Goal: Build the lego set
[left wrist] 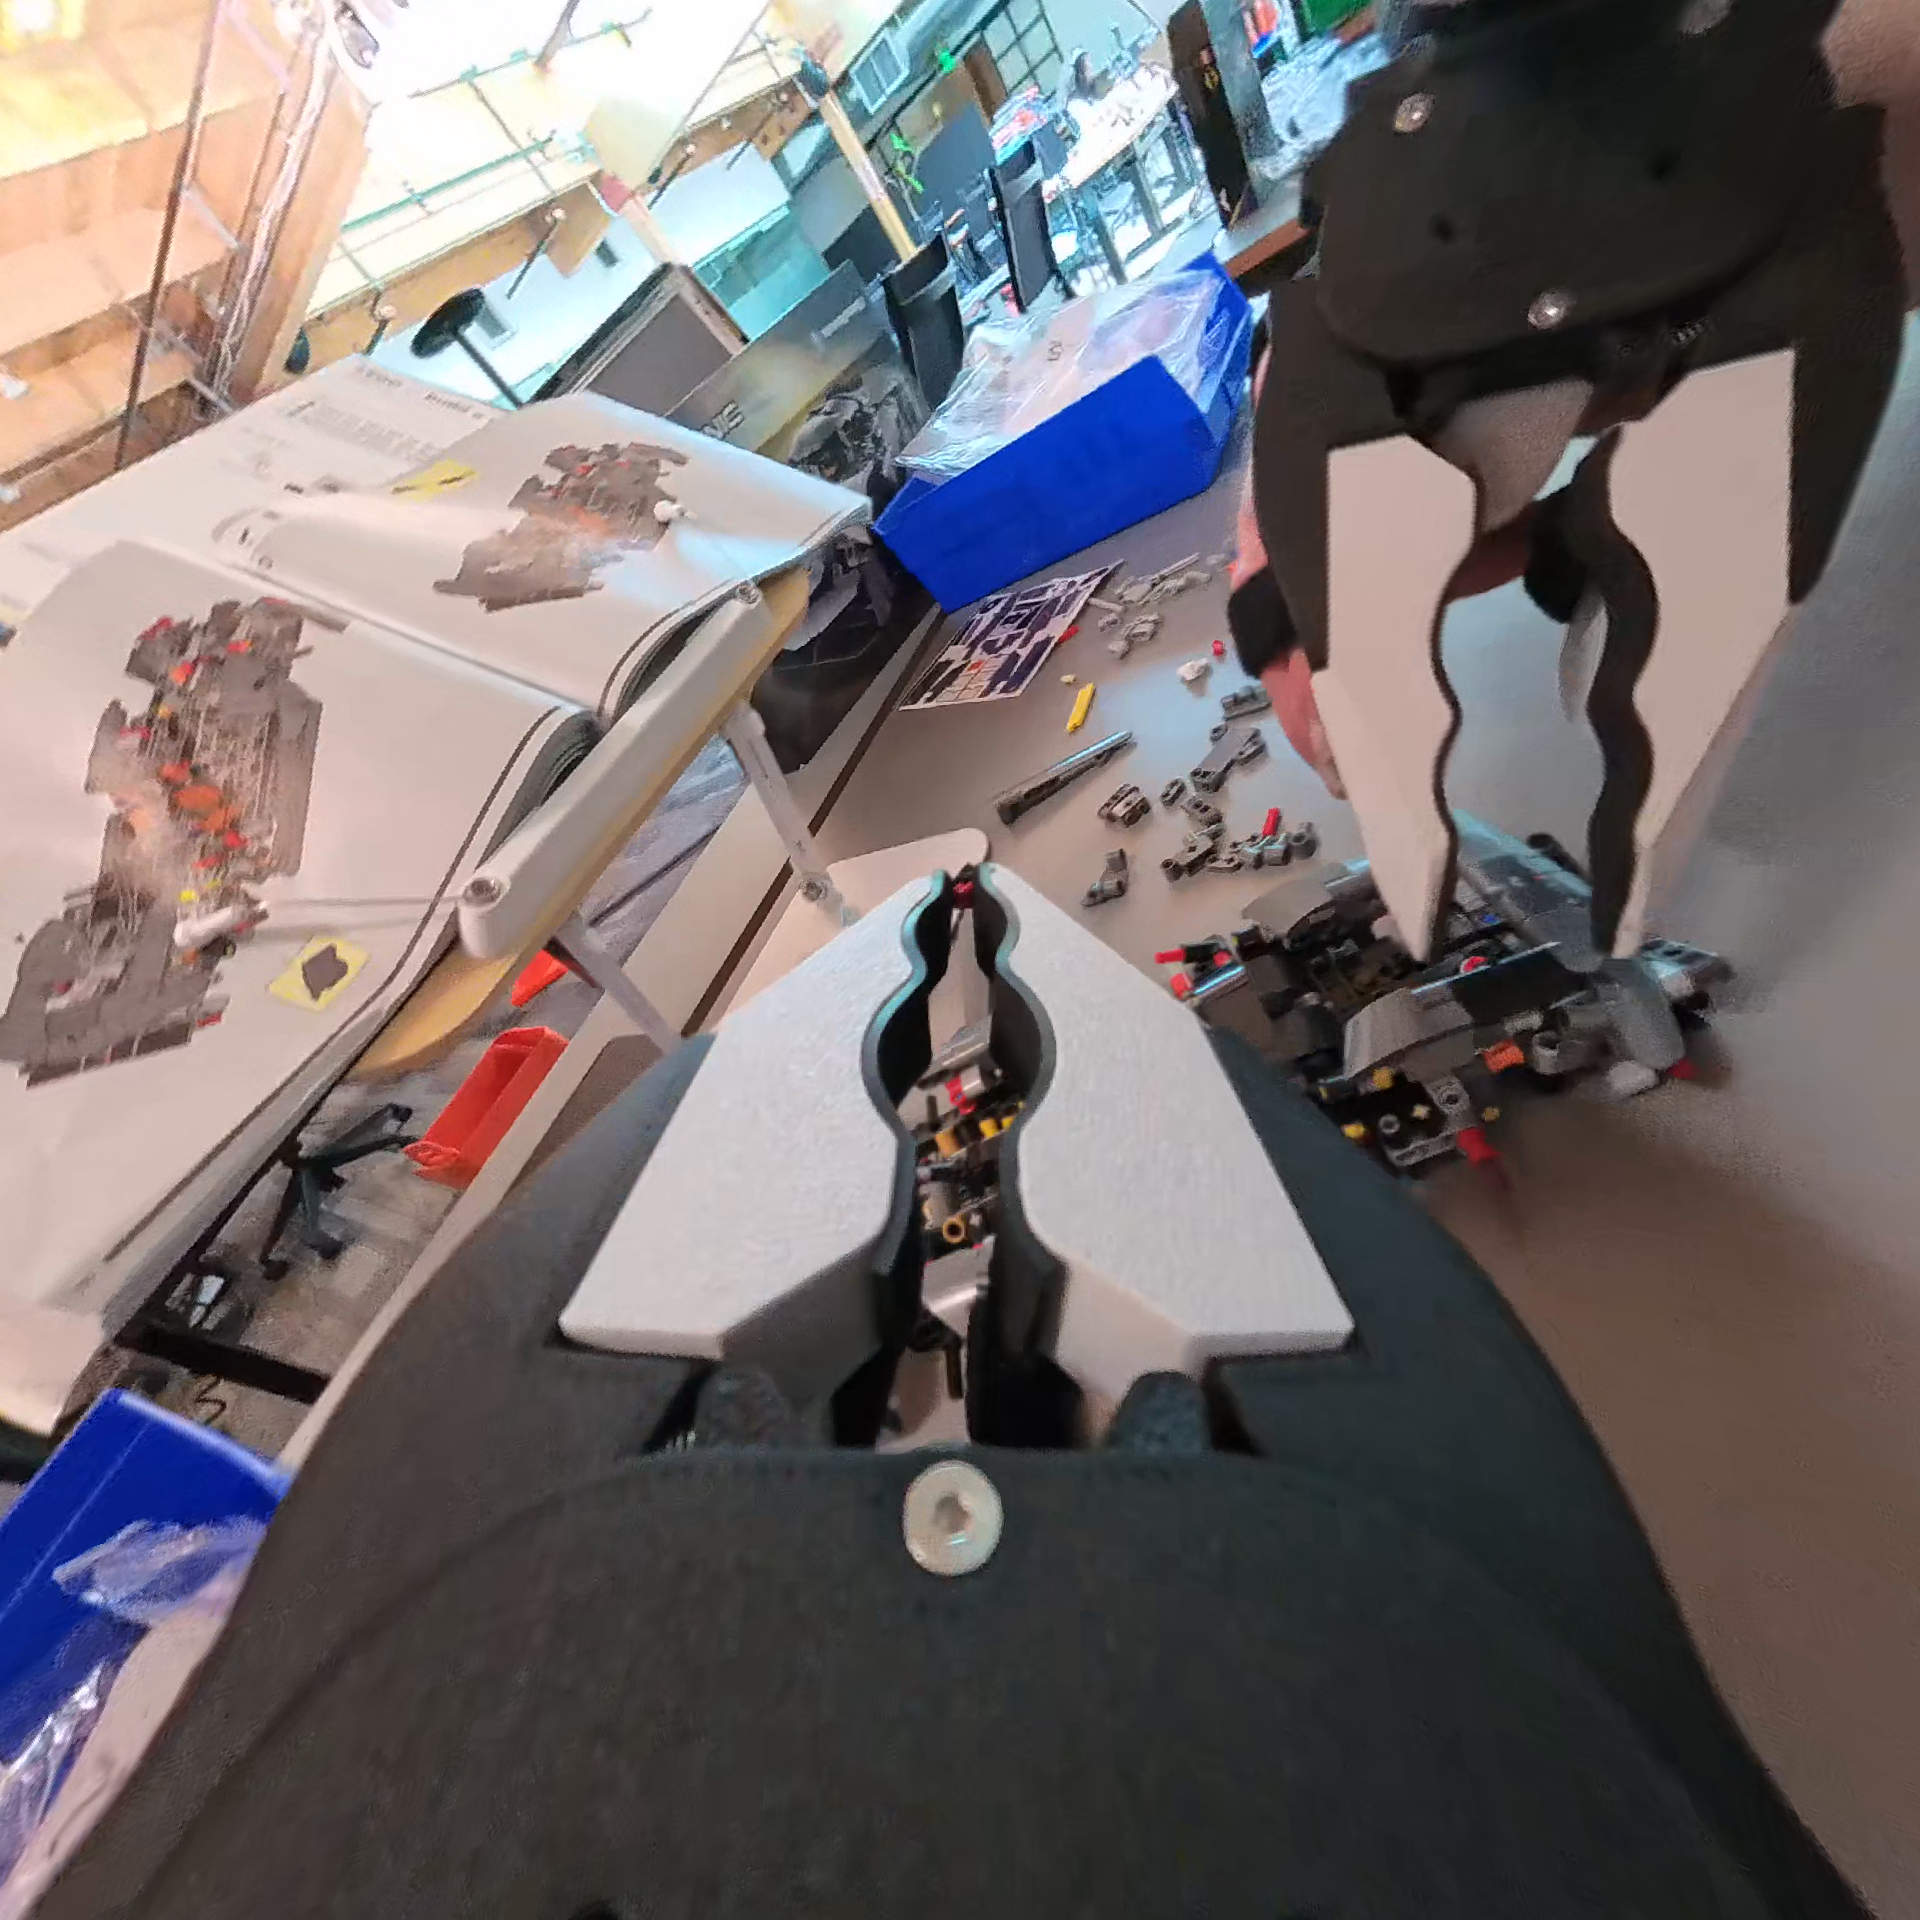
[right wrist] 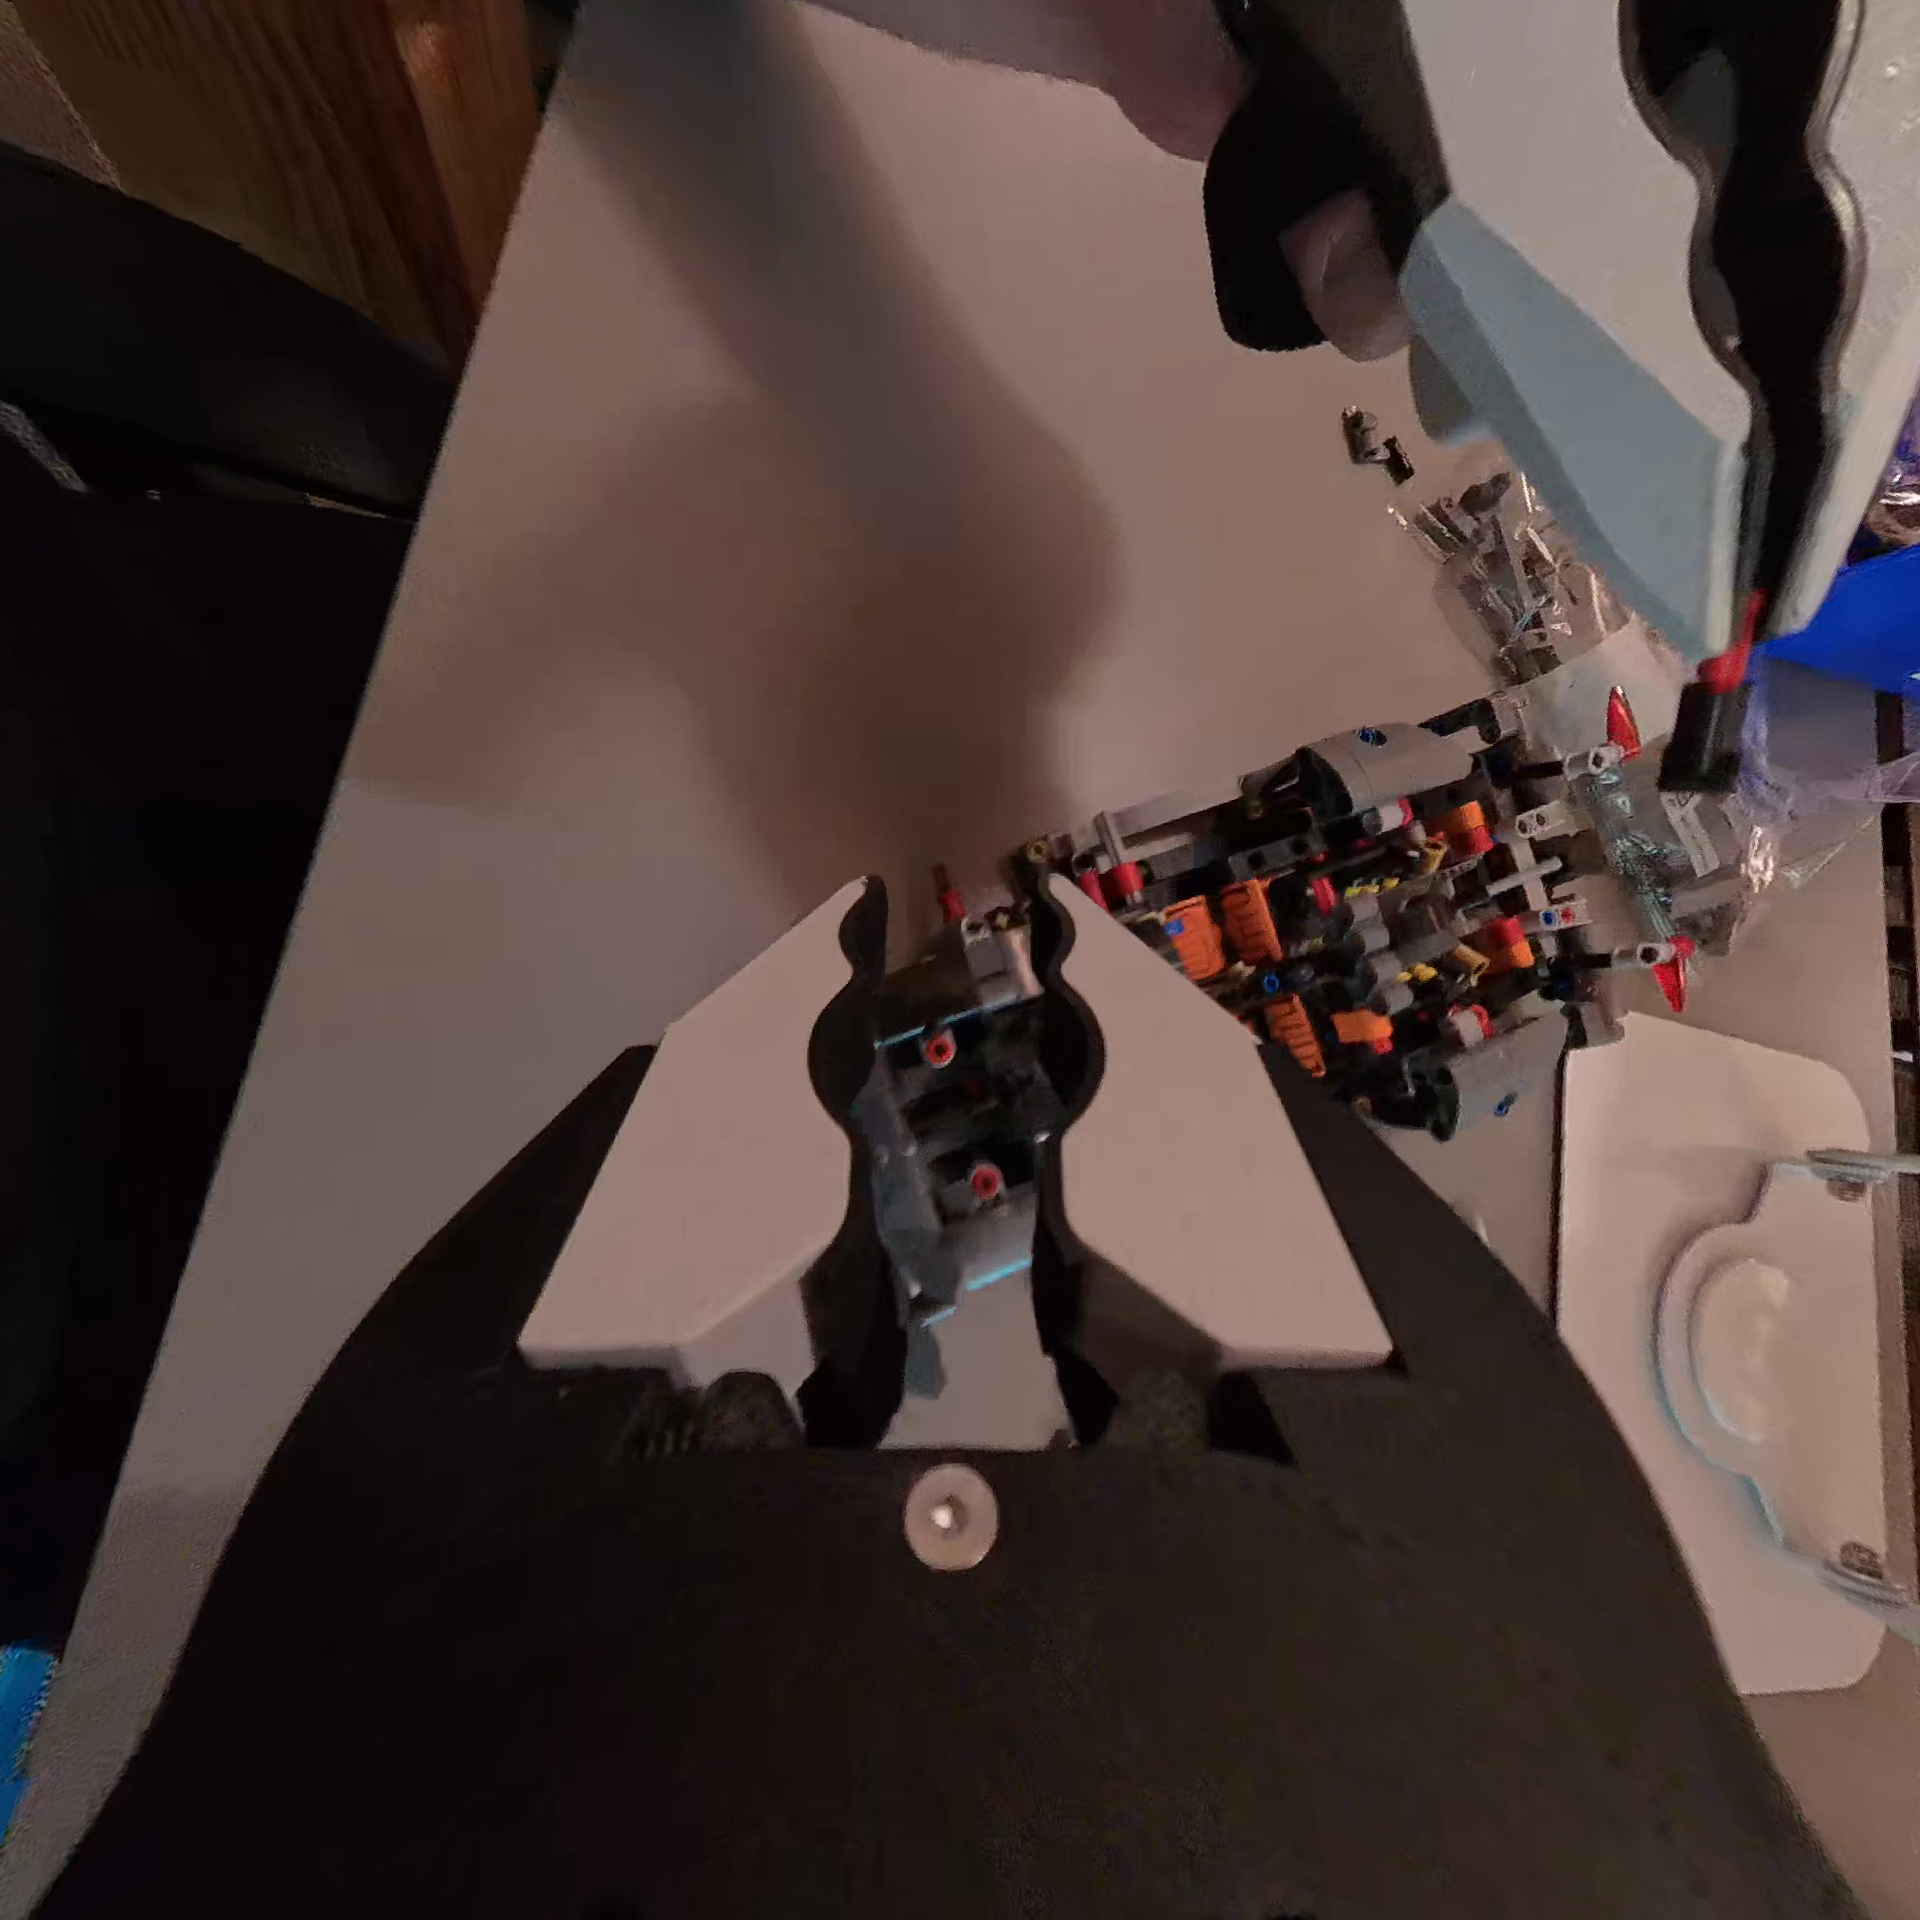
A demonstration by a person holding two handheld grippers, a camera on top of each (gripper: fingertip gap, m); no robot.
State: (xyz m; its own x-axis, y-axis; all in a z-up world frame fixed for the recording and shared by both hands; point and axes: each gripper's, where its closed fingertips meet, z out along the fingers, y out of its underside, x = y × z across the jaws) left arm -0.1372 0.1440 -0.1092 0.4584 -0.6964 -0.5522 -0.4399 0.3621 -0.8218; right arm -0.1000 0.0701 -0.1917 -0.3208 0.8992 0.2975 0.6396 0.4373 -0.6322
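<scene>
left gripper (left wrist: 968, 881): tips pinch a small red-and-black pin (right wrist: 1714, 717), above the brick model (right wrist: 1382, 935).
right gripper (right wrist: 956, 904): jaws spread over the model's end, contact unclear.
model: on the white table (right wrist: 675, 520).

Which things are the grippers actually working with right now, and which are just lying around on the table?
In hand:
left gripper pinching a small red-and-black piece; right gripper open over the brick model.

Lying about:
loose grey parts; sticker sheet; blue bin; instruction book.
</scene>
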